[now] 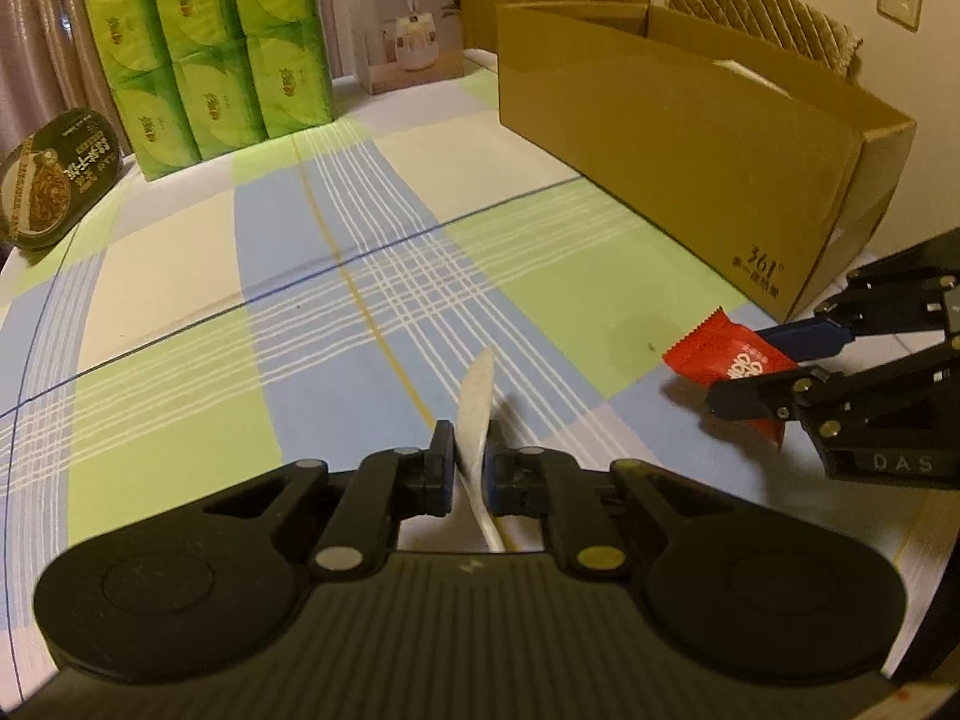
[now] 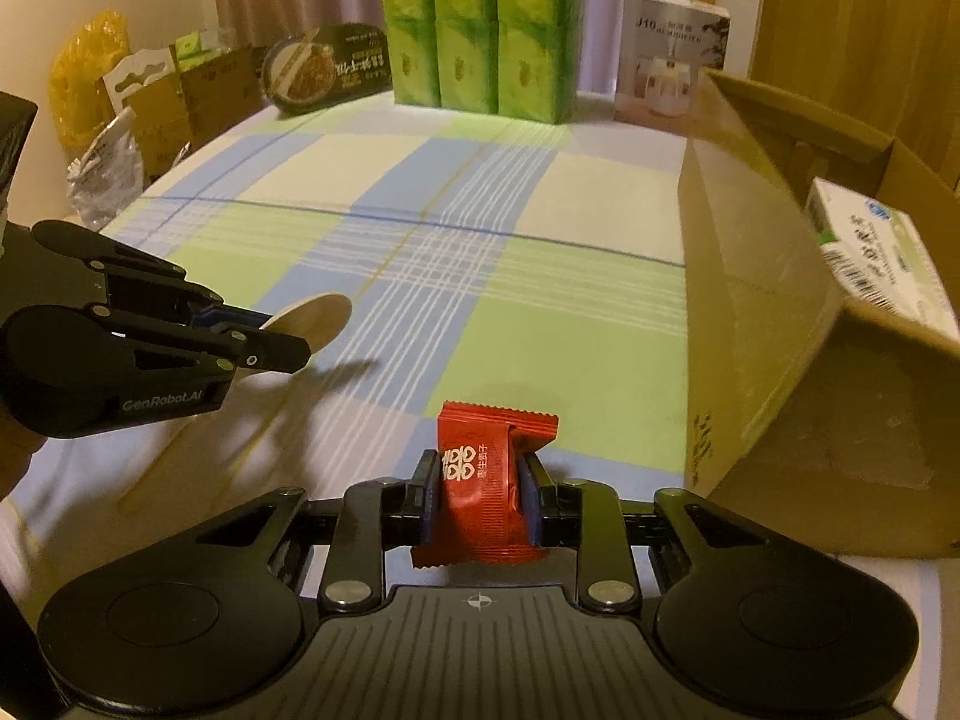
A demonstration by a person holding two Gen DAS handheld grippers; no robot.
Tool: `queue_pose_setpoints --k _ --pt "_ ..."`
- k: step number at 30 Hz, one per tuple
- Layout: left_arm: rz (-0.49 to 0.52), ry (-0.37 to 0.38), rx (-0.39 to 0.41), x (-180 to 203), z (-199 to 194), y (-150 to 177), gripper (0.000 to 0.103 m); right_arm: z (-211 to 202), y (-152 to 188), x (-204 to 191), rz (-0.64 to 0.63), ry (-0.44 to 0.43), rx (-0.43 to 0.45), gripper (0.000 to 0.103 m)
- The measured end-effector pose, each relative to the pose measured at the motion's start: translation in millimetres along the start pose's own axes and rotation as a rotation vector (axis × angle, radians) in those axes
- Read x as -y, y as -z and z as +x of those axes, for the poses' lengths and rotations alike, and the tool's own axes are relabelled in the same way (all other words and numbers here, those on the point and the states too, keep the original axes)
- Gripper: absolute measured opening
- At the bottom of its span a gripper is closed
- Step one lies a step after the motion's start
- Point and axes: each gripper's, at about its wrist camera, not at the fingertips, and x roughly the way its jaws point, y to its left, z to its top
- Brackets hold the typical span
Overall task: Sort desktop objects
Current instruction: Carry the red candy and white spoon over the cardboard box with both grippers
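Note:
My left gripper (image 1: 469, 461) is shut on a pale wooden spoon (image 1: 475, 414), whose bowl sticks up past the fingertips; its handle runs back under the jaws. In the right wrist view the same spoon (image 2: 321, 315) pokes out of the left gripper (image 2: 282, 342) at the left. My right gripper (image 2: 477, 492) is shut on a red snack packet (image 2: 480, 480) with white print, held above the checked tablecloth (image 2: 420, 228). The left wrist view shows that packet (image 1: 729, 360) between the right gripper's fingers (image 1: 798, 336), close to the corner of the brown cardboard box (image 1: 690, 144).
The open cardboard box (image 2: 762, 276) at the right holds a white and green carton (image 2: 882, 252). Green tissue packs (image 1: 210, 54), a white appliance box (image 1: 408, 24) and a dark noodle bowl (image 1: 54, 180) line the table's far side. Bags and cartons (image 2: 150, 102) stand off the far left.

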Motion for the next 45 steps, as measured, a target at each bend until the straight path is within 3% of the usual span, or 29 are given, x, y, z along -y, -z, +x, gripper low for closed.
queue_pose_setpoints --k 16,32,39,45 --pt "-0.035 -0.018 0.043 18.9 -44.0 -20.1 0.007 -43.0 -7.3 -4.7 0.016 0.000 0.054 0.024" --pt "-0.068 -0.040 0.035 27.2 -73.7 -17.0 0.007 -75.9 -3.7 -7.7 0.035 -0.006 0.099 0.024" --pt "-0.074 -0.033 0.043 34.1 -82.7 -20.2 0.007 -91.8 -8.0 -7.6 0.033 0.001 0.138 0.024" --pt "-0.083 0.004 0.082 42.8 -92.1 -44.3 0.007 -114.3 -24.5 1.8 0.022 0.031 0.197 0.024"
